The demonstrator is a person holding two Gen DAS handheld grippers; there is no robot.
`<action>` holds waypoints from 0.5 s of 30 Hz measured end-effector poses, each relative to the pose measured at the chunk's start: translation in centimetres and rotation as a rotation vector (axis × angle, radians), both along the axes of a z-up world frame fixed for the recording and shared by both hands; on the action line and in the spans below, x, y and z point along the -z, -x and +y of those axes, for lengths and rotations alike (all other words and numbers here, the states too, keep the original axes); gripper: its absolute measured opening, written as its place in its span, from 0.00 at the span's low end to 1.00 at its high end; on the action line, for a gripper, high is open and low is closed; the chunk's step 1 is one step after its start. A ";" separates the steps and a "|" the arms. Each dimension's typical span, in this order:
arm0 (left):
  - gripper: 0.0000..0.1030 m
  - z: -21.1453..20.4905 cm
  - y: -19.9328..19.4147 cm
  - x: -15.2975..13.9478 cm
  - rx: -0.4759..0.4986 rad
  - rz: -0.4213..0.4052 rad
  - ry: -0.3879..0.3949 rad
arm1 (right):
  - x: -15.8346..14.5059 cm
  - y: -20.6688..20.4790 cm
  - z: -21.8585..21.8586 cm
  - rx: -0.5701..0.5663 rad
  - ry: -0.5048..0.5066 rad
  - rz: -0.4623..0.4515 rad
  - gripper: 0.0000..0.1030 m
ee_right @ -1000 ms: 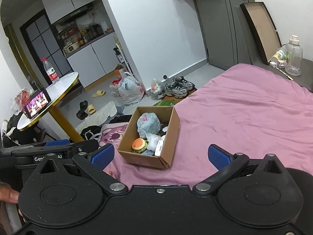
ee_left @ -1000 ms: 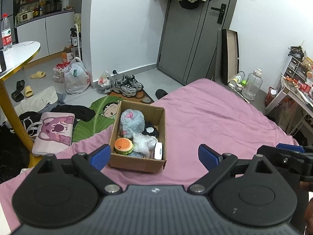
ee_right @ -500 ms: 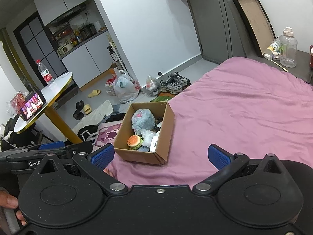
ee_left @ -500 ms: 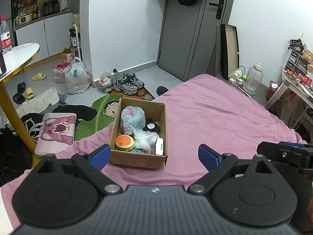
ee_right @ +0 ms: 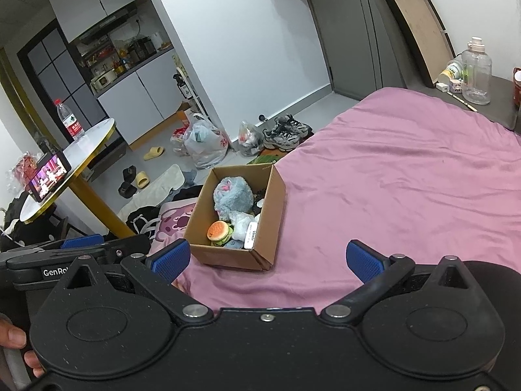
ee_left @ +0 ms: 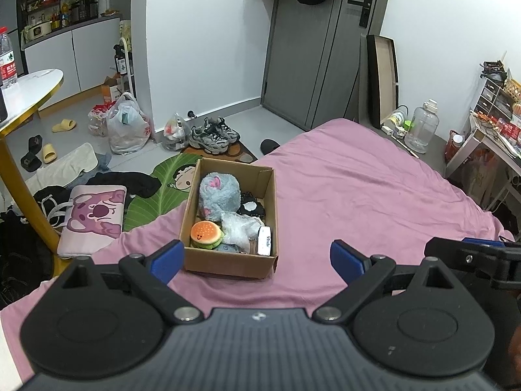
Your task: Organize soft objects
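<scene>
An open brown cardboard box (ee_left: pixel 230 262) sits on the pink bedsheet (ee_left: pixel 358 195). Inside the box, a fluffy grey-blue plush (ee_left: pixel 218 195) lies behind an orange burger-shaped plush (ee_left: pixel 205 234). The left gripper (ee_left: pixel 254 257) hangs wide apart before the box.

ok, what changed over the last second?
Both views rise and pull back slightly, so the cardboard box sits a little farther off. Nothing was grasped or released: left gripper and right gripper stay open and empty. The box and its toys remain where they were on the pink bedsheet.
</scene>
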State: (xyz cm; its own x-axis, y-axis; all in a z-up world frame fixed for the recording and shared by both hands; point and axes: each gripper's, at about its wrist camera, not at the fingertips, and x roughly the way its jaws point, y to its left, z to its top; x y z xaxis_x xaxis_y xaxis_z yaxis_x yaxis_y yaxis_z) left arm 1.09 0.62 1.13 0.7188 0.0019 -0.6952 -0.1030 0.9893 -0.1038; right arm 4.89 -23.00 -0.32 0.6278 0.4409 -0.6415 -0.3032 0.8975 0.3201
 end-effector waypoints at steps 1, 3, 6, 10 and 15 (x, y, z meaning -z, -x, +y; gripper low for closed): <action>0.93 0.0 0.0 0.0 0.000 0.000 0.000 | 0.0 0.0 0.0 0.000 0.002 0.000 1.00; 0.93 0.0 0.0 0.0 0.001 0.000 0.000 | 0.0 0.0 0.1 0.000 0.001 0.000 1.00; 0.93 0.0 0.0 0.0 0.001 0.000 0.000 | 0.0 0.0 0.1 0.000 0.003 -0.001 1.00; 0.93 0.0 0.0 0.1 0.000 0.003 0.000 | 0.1 0.0 0.1 0.000 0.003 0.000 1.00; 0.93 0.0 0.2 0.6 -0.001 0.006 0.003 | 0.1 0.0 0.1 -0.002 0.005 0.000 1.00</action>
State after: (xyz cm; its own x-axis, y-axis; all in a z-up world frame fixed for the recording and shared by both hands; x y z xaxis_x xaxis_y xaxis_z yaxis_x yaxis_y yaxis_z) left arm 0.86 0.64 0.53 0.7148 0.0005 -0.6993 -0.1045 0.9888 -0.1061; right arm 4.85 -22.87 -0.45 0.6267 0.4389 -0.6439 -0.3048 0.8985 0.3158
